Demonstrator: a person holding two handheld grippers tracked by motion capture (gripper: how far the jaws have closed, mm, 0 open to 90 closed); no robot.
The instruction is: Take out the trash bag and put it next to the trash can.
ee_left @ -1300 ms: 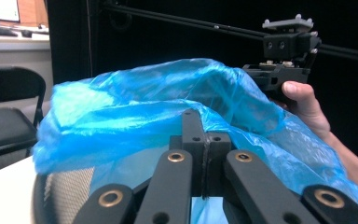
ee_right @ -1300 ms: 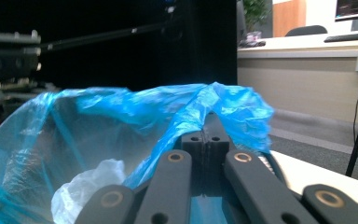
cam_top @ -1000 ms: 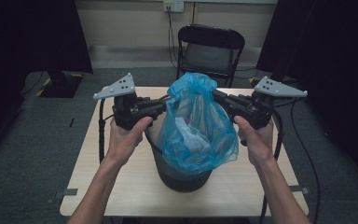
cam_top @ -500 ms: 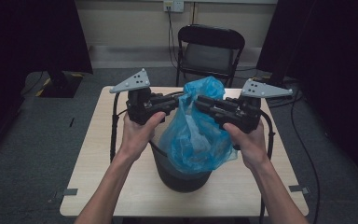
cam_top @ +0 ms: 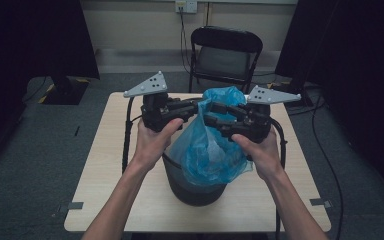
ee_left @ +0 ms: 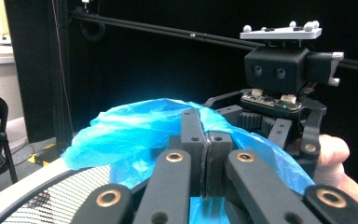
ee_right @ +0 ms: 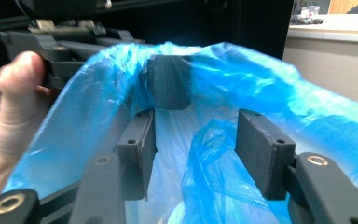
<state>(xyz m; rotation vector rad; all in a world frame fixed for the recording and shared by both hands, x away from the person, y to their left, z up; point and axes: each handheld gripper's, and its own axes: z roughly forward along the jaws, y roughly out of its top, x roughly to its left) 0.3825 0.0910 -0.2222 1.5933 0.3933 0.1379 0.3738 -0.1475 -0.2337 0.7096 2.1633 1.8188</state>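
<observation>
A blue plastic bag (cam_top: 211,150) lines a dark mesh bin (cam_top: 195,187) on the table, and its top is gathered up between the two hands. My left gripper (cam_top: 200,106) is shut on the bag's upper edge; in the left gripper view its pads (ee_left: 200,158) meet with blue film (ee_left: 135,130) pinched between them. My right gripper (cam_top: 215,114) faces it from the right. Its jaws have just been opening and now stand apart, with loose bag film (ee_right: 209,154) between the pads (ee_right: 260,149) and not pressed. The left jaw (ee_right: 168,81) shows through the film.
The bin stands mid-table on a light wooden table (cam_top: 110,150), near its front edge. A black folding chair (cam_top: 225,55) stands behind the table. Dark curtains hang on both sides. Cables trail from both grippers over the table's edges.
Both hands came inward, drawing the bag's mouth together above the bin. The right gripper's jaws opened and let go of the bag's edge. The left stays shut on the film.
</observation>
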